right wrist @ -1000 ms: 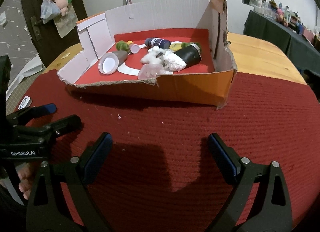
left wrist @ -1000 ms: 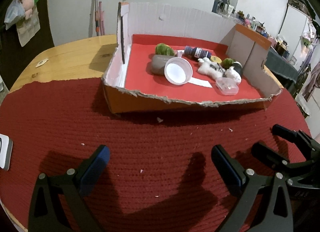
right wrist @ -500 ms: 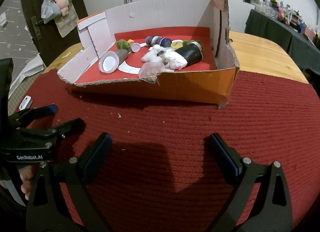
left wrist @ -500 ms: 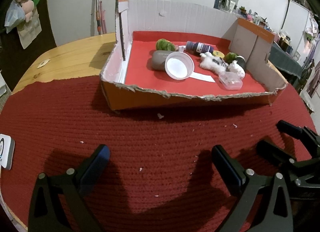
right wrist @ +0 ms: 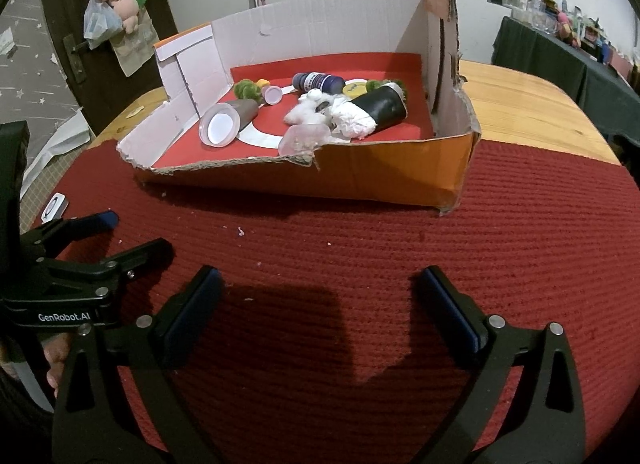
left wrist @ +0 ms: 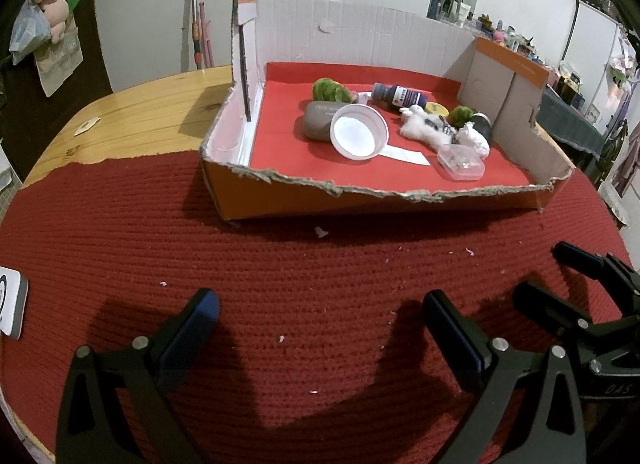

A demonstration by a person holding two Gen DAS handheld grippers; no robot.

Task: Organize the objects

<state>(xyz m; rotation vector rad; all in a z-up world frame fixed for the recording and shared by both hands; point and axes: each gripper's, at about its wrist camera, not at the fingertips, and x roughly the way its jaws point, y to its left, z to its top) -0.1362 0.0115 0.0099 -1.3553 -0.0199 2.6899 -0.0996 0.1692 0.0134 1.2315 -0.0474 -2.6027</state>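
Objects: the white cup (left wrist: 359,135), dark bottle (left wrist: 399,95), white plush (left wrist: 424,128), clear container (left wrist: 460,161) and black roll (right wrist: 382,107) all lie inside the cardboard box (left wrist: 384,199).
Progress: this fits objects already gathered into the box, or objects waiting to be taken out and sorted; I cannot tell which.
Mat: the red mat (left wrist: 280,284) in front of the box carries only crumbs.
Left gripper (left wrist: 320,324): jaws wide apart, holding nothing, above the mat before the box.
Right gripper (right wrist: 318,296): also wide apart, holding nothing, before the box.

A round wooden table (left wrist: 152,103) is covered by a red woven mat (left wrist: 320,284); pale walls (left wrist: 140,3) are seen behind.
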